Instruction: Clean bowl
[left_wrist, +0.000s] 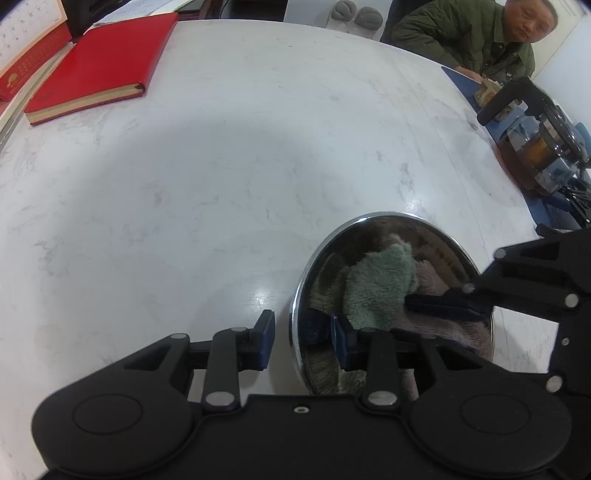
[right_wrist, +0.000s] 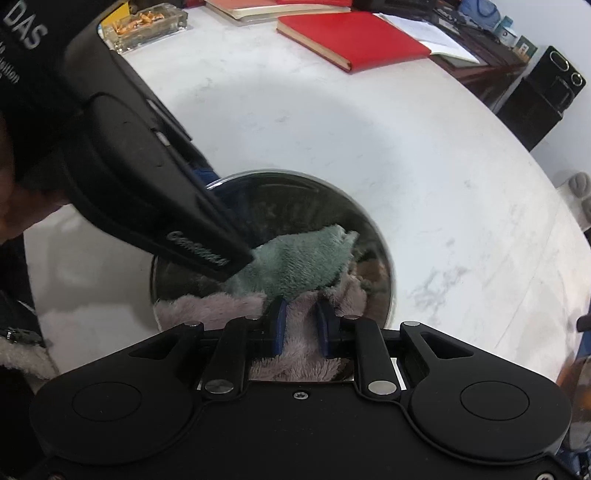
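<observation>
Bowl: shiny metal bowl (left_wrist: 391, 302) on the white marble table (left_wrist: 221, 166), at five o'clock in the left wrist view, dead centre in the right wrist view.
Inside bowl: a fluffy cloth (right_wrist: 303, 262), green on top, mauve beneath, filling the lower half.
Left gripper (left_wrist: 303, 341): straddles the bowl's nine o'clock rim, one finger outside, one inside; jaws clamped on the wall.
Right gripper (right_wrist: 301, 325): enters at six o'clock, jaws pinched on the mauve cloth.
Table, eleven o'clock: red notebook (left_wrist: 96, 70).
Table, two o'clock: glass teapot (left_wrist: 543, 147) with amber liquid.
Far side: person in green jacket (left_wrist: 461, 37).
</observation>
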